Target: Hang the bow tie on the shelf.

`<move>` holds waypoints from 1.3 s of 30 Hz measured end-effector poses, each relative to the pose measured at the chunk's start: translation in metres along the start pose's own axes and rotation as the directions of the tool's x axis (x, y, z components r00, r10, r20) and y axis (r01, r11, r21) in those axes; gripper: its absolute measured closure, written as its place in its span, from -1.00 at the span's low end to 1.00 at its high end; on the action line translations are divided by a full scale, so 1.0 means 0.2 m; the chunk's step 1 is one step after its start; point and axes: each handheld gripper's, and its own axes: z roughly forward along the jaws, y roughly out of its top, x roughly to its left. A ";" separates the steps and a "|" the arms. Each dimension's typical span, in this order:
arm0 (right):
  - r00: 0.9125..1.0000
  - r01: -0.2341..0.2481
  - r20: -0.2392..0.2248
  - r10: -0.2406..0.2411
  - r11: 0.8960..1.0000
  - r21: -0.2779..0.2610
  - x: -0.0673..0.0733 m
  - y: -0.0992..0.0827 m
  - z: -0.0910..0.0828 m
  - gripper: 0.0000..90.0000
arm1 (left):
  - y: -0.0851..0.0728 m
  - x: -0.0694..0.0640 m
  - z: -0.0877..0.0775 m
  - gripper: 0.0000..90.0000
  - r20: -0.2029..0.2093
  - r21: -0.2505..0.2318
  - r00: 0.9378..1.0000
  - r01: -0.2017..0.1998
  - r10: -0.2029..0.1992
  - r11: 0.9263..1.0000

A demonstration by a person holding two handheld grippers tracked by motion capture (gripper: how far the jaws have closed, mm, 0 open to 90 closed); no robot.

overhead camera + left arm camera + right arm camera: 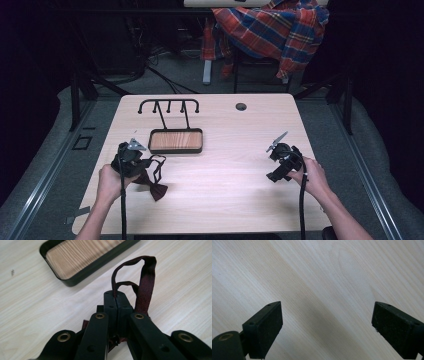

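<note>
Lower left of the high view, the left hand-held gripper (131, 159) pinches the bow tie (156, 189) strap; the bow rests on the worktop (235, 150) — hook stand (169, 106) bare. Right hand-held gripper (281, 161) gapes, idle.

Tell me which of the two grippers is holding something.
The left gripper: its jaws are shut on the strap of the dark red bow tie. The right gripper is open over bare table.
</note>
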 end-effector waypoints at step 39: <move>1.000 -0.012 0.000 0.012 1.000 0.003 -0.01 0.02 0.02 -0.78 | 0.07 0.11 -0.18 0.98 -0.062 -0.117 0.998 0.008 -0.015 0.993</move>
